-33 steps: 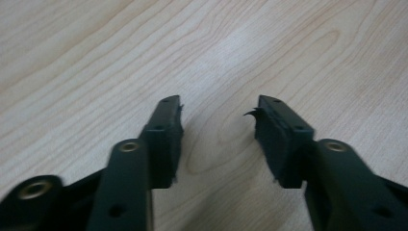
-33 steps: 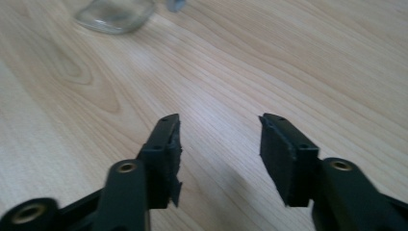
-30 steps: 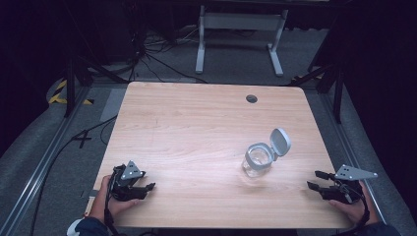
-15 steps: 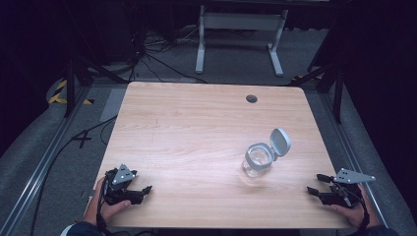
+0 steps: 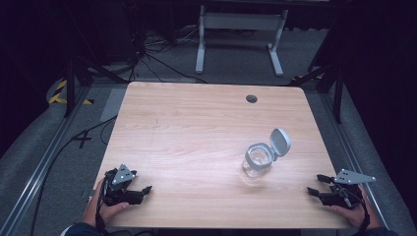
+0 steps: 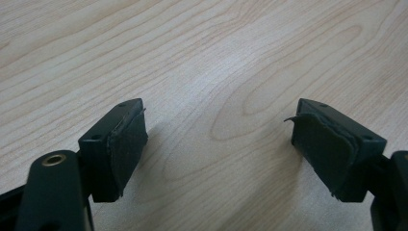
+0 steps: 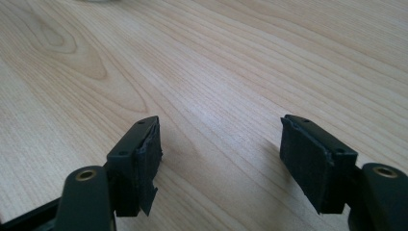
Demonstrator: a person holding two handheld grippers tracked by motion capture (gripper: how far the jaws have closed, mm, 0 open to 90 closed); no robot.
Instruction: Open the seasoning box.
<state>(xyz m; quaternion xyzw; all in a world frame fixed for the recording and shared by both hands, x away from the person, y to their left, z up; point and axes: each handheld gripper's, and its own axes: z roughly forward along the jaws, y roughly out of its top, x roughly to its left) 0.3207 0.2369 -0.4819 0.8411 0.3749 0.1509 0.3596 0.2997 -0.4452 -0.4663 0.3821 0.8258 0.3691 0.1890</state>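
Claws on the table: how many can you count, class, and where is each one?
2. The left claw sits open at the table's near left corner; the right claw sits open at its near right corner.

bench [image 5: 196,128]: pale wood, wavy brown grain, one dark round hole. jar [image 5: 257,161]: clear glass, flip lid light grey. left claw [image 5: 140,191] and right claw [image 5: 315,185]: black, each topped by a grey three-cornered plate; pads [image 6: 127,144] matte black. floor [image 5: 44,147]: grey, with a yellow-and-black striped patch.
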